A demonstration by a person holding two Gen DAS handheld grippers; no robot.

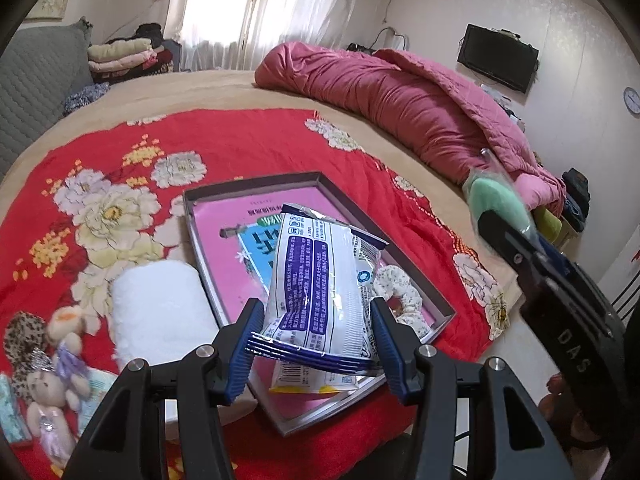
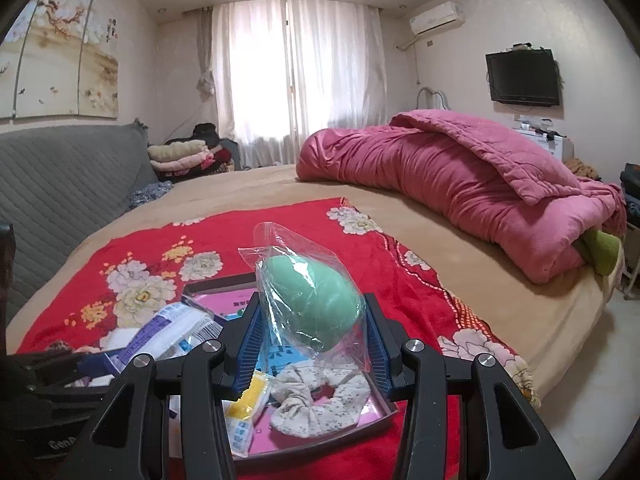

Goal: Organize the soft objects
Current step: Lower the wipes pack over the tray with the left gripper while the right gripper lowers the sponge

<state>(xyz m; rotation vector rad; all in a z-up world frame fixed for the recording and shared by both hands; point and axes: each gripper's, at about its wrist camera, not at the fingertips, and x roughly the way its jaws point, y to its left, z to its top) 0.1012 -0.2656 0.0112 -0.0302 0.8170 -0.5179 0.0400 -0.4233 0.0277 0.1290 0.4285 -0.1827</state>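
Soft white-and-purple plastic pack (image 1: 316, 284), clamped between blue pads of left tongs (image 1: 316, 340), hung over shallow grey-rimmed tray with pink base (image 1: 424, 284). Green egg-shaped sponge in clear plastic bag (image 2: 312, 300), pinched by right tongs (image 2: 314, 354), hovered above same tray. Floral fabric scrunchie (image 2: 320, 404) and yellow-edged sachet (image 2: 248, 412) lay inside tray. Rolled white towel (image 1: 160, 312), small plush bears (image 1: 56, 384) sat just beside tray on red flowered blanket (image 1: 240, 140) spread across tan bed (image 2: 420, 216), pink quilt (image 2: 460, 184) heaped well apart.
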